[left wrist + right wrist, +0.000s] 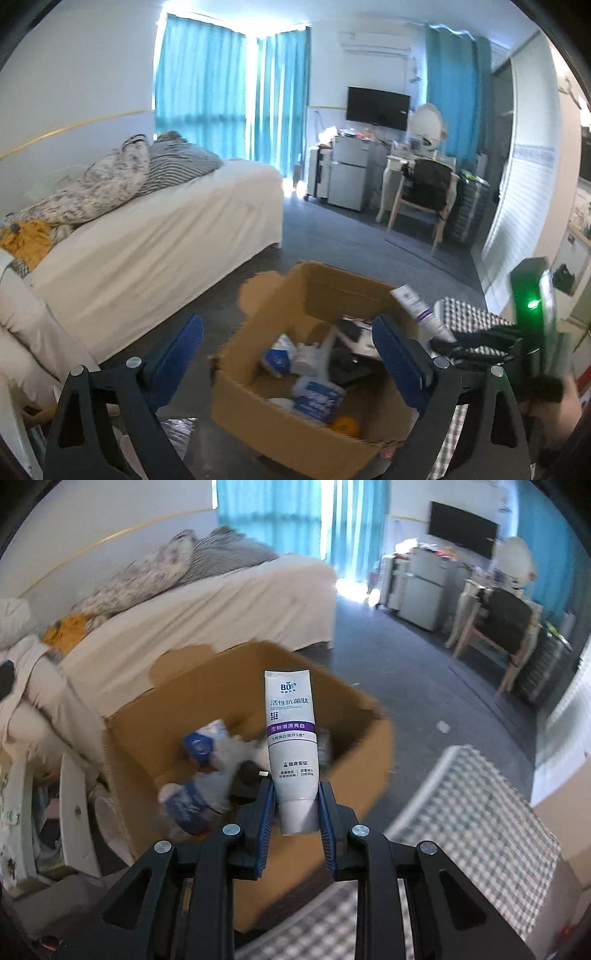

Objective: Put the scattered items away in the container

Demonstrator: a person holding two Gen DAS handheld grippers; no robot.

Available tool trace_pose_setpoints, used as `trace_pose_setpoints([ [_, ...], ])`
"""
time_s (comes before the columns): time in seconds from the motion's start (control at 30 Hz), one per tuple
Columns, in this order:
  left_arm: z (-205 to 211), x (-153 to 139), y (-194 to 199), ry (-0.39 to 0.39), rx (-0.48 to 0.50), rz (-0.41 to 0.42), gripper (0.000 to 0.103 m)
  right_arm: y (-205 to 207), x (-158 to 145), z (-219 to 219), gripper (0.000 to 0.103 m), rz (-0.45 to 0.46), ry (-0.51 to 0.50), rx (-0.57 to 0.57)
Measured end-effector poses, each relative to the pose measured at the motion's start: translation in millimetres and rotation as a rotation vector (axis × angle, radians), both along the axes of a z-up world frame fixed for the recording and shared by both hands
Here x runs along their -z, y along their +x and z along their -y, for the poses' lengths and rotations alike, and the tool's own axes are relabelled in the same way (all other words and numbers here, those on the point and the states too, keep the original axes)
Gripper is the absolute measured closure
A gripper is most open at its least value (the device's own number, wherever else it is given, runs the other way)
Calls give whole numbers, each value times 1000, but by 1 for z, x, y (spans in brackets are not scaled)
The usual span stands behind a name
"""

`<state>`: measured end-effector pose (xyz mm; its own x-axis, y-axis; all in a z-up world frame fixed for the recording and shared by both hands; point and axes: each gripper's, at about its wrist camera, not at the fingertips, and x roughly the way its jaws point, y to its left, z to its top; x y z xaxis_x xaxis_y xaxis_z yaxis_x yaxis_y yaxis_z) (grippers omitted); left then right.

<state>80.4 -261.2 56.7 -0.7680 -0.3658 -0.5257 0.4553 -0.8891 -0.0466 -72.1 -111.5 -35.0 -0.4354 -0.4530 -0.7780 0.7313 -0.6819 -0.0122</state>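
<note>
Cardboard box (369,734), open-topped, brown, one flap torn; I take it as the container and as my landmark for every entry below.

Item 1: toothpaste tube (291,746), white with a purple band. Clamped at its cap end between the blue pads of my right gripper (295,812). Long axis runs straight out along the fingers, crimped tail pointing away from me and up, so the tube's far end hangs over the box opening while the cap end sits above the near wall. From the left wrist view the same tube (421,306) shows at the box's right rim, tilted, tail toward the far corner.

Item 2: right gripper. Jaws drawn in tight on the tube; nothing else is between them. By my reading it is the nearer of the two to a drop, and the move turns on getting the whole tube inside the rim before I let go.

Item 3: left gripper (291,354). Jaws spread wide, holding nothing, hovering over the box's near side and looking down into it.

Item 4: box contents. Blue-and-white packets (317,398), a small orange fruit (345,426) in the near corner, dark objects I cannot identify.

Item 5: checked cloth (469,819), lying just to the right of the box.
</note>
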Motion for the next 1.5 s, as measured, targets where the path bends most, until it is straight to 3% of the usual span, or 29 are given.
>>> trace_pose_setpoints([
  [0.23,33,8,12,14,-46,9,7,8,29,53,80,29,48,-54],
  [0.43,44,14,14,19,-51,10,2,4,43,69,79,50,68,-59],
  [0.5,47,16,13,26,-49,11,2,4,45,72,72,50,75,-53],
  [0.57,47,17,12,29,-49,14,1,2,46,73,45,49,77,-44],
  [0.63,47,17,10,30,-46,15,1,4,42,69,30,31,52,-32],
  [0.8,40,18,5,35,-25,17,1,6,28,55,17,-16,36,-17],
  [1.0,16,14,-5,27,23,14,0,8,1,10,15,-75,10,87],
  [1.17,-16,8,-18,14,80,8,0,8,-18,-52,5,-104,2,203],
  [1.5,-123,8,-55,13,269,24,0,31,-47,-187,2,-165,25,425],
])
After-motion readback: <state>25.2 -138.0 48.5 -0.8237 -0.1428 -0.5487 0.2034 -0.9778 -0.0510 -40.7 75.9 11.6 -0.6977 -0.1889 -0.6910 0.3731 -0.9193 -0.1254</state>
